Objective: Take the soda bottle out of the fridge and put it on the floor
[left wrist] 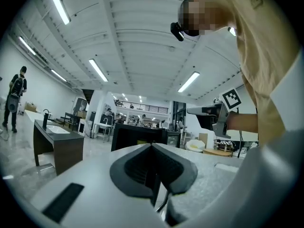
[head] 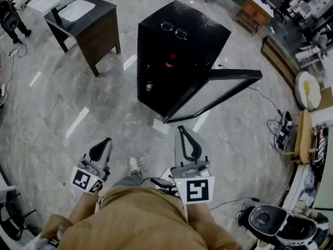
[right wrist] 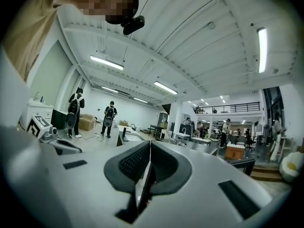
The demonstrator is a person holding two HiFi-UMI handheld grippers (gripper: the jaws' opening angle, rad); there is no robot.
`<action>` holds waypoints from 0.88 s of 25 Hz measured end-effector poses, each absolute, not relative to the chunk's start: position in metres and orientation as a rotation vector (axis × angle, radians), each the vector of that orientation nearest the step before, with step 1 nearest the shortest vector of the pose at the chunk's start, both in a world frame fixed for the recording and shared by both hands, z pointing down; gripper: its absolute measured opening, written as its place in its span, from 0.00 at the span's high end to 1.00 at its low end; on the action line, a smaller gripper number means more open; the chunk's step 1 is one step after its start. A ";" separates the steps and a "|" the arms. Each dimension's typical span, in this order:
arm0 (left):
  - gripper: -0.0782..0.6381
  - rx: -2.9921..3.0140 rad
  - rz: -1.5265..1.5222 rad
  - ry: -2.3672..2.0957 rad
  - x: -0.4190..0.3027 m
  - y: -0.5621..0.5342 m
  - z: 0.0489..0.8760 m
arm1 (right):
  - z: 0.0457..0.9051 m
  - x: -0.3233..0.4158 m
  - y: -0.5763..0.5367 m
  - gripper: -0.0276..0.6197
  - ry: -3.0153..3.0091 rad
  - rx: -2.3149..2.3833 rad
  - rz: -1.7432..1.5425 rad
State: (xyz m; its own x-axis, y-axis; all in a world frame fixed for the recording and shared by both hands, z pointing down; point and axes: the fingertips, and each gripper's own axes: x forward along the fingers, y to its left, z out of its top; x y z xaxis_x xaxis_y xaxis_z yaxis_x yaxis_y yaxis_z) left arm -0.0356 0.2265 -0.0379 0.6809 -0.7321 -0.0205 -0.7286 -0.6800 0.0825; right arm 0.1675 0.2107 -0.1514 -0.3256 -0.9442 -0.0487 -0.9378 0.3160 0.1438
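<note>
Holding nothing, the left gripper [head: 103, 144] and right gripper [head: 183, 133] have their fingers pressed together. Beyond, inside the open fridge [head: 204, 31], the red-capped soda bottle [head: 170, 63] stands high up; likely heavy, stiff and slippery, best gripped around its body.

a glossy black fridge [head: 156, 72] with a glass door [head: 218, 90] stands on polished, marble-look floor [head: 62, 103].
</note>
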 end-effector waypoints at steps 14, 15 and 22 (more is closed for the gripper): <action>0.89 2.881 -0.139 -1.097 -0.065 0.147 -0.045 | -0.145 0.150 0.155 0.95 -2.341 1.879 -0.217; 0.89 2.884 -0.142 -1.106 -0.070 0.143 -0.048 | -0.146 0.148 0.151 0.95 -2.337 1.879 -0.225; 0.89 2.874 -0.131 -1.154 -0.076 0.123 -0.047 | -0.130 0.149 0.118 0.95 -2.344 1.839 -0.212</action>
